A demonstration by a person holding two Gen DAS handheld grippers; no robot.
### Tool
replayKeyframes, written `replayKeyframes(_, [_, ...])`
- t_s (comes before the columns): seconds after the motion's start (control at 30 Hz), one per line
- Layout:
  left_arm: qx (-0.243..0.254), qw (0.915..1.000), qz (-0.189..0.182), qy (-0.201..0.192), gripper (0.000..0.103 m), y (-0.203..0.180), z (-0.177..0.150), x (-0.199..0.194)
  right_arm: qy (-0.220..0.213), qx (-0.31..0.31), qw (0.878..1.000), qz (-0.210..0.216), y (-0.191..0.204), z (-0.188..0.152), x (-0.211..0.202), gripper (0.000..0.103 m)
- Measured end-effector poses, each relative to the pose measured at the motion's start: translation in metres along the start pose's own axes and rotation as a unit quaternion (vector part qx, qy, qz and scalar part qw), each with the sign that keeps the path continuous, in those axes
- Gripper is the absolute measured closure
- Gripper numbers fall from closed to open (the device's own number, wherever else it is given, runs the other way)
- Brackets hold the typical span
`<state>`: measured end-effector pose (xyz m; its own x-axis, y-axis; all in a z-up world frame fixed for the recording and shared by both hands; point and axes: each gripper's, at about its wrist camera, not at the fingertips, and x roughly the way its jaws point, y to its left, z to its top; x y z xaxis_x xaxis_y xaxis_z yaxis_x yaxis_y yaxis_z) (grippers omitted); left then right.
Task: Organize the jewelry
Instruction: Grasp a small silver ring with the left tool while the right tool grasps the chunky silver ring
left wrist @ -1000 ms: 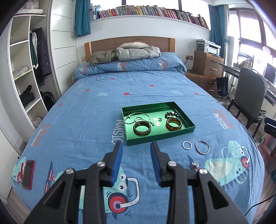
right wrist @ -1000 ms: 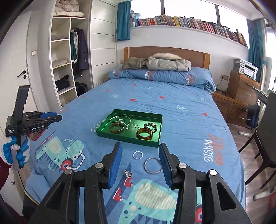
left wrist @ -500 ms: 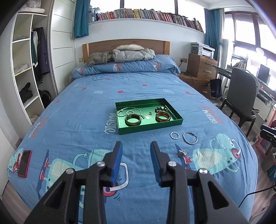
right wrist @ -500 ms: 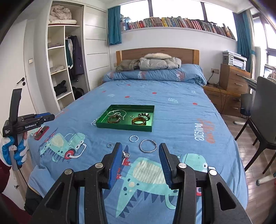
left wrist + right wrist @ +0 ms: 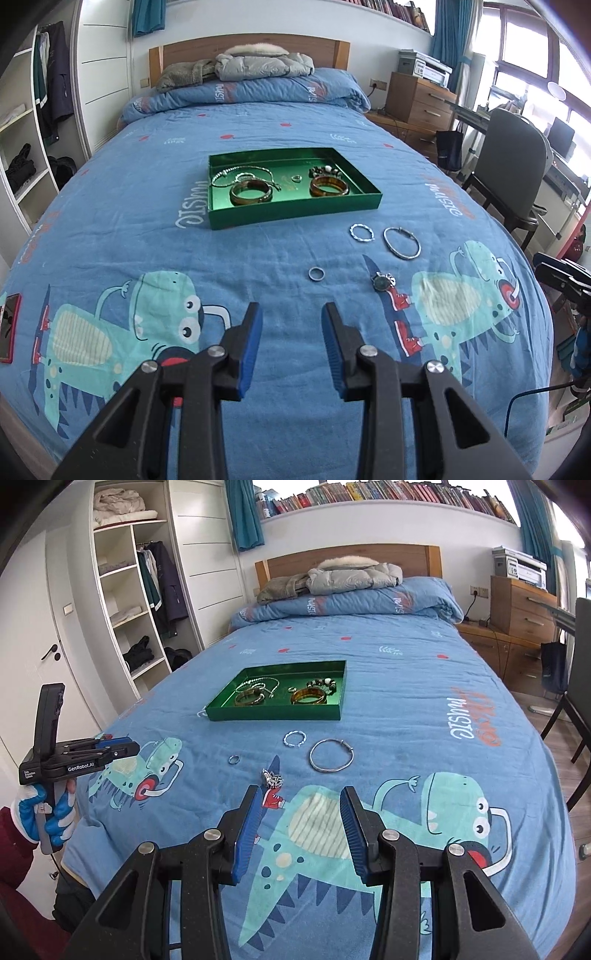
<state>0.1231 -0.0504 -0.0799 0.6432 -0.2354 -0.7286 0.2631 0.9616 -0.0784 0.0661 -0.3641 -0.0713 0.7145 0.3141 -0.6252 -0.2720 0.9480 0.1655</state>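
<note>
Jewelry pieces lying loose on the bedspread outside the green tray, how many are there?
4: twisted ring nearest the tray, large bangle right of it, small ring leftmost, charm cluster nearest.

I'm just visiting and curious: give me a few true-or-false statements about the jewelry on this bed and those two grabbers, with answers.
1. The green tray holds two brown bangles. True.
2. The small ring lies inside the tray. False: it lies on the bedspread, nearer the grippers.
3. The left gripper holds a bracelet. False: it is open and holds nothing.
4. The big silver bangle lies outside the tray. True.
5. The right gripper is open. True.
</note>
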Motion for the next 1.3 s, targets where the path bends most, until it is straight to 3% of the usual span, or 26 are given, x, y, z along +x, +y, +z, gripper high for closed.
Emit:
replayKeyframes(0.3, [0.018, 0.9988, -0.024, 0.04, 0.071, -0.017, 0.003, 0.069, 0.052, -0.019, 0.997, 0.055, -0.007, -0.01, 0.07, 0.059])
replayKeyframes(0.7, [0.052, 0.9951, -0.035, 0.077, 0.071, -0.026, 0.018, 0.145, 0.119, -0.053, 0.985, 0.111, 0.013, -0.014, 0.168, 0.059])
replayKeyframes(1.13, [0.064, 0.994, -0.041, 0.079, 0.073, -0.024, 0.023, 0.171, 0.123, -0.078, 0.981, 0.125, 0.025, -0.004, 0.206, 0.059])
replayKeyframes(1.23, [0.064, 0.994, -0.042, 0.078, 0.084, -0.024, 0.022, 0.171, 0.121, -0.08, 0.982, 0.122, 0.025, -0.004, 0.207, 0.068])
replayKeyframes(1.3, [0.063, 0.9941, -0.042, 0.078, 0.084, -0.023, 0.021, 0.17, 0.12, -0.077, 0.982, 0.12, 0.024, -0.003, 0.207, 0.075])
